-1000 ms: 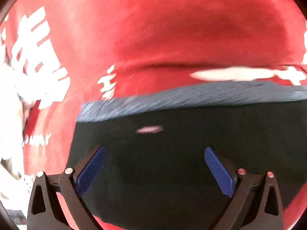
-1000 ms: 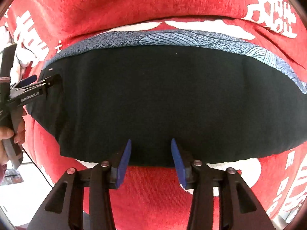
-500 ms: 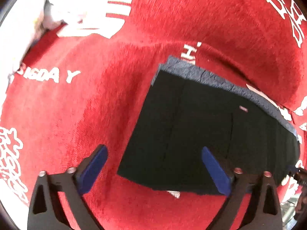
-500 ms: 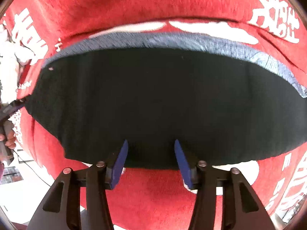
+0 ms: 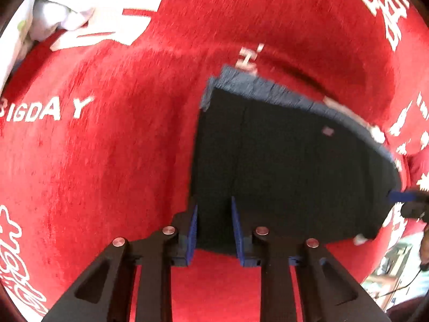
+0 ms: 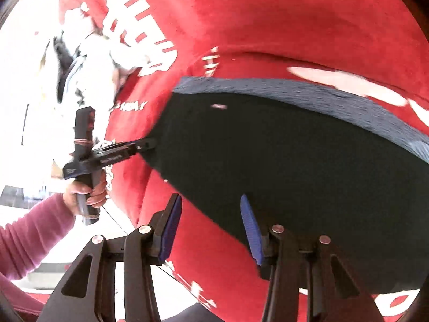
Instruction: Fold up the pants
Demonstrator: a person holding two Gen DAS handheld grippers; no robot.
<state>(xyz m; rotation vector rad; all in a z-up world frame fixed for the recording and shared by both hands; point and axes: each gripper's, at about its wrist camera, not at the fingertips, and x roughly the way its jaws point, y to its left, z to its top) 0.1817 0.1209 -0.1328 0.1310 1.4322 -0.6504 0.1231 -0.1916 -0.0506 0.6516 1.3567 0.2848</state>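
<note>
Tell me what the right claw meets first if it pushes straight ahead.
Probably the folded black fabric pants: the open right claw points at their near edge, one finger already over the fabric, the other over the red printed cloth. Height above them is unclear.

The far edge of the dark pants (image 6: 281, 166), where the blue-grey band runs, is smeared with blur in both views, so its pattern cannot be made out. The white letters on the red cloth (image 5: 107, 161) are cut off at the picture edges, and the white heap (image 6: 88, 61) at the left of the right wrist view is washed out by glare. In the left wrist view only a blue tip of the right gripper (image 5: 402, 196) peeks in at the right edge, and the rest is cut off.
</note>
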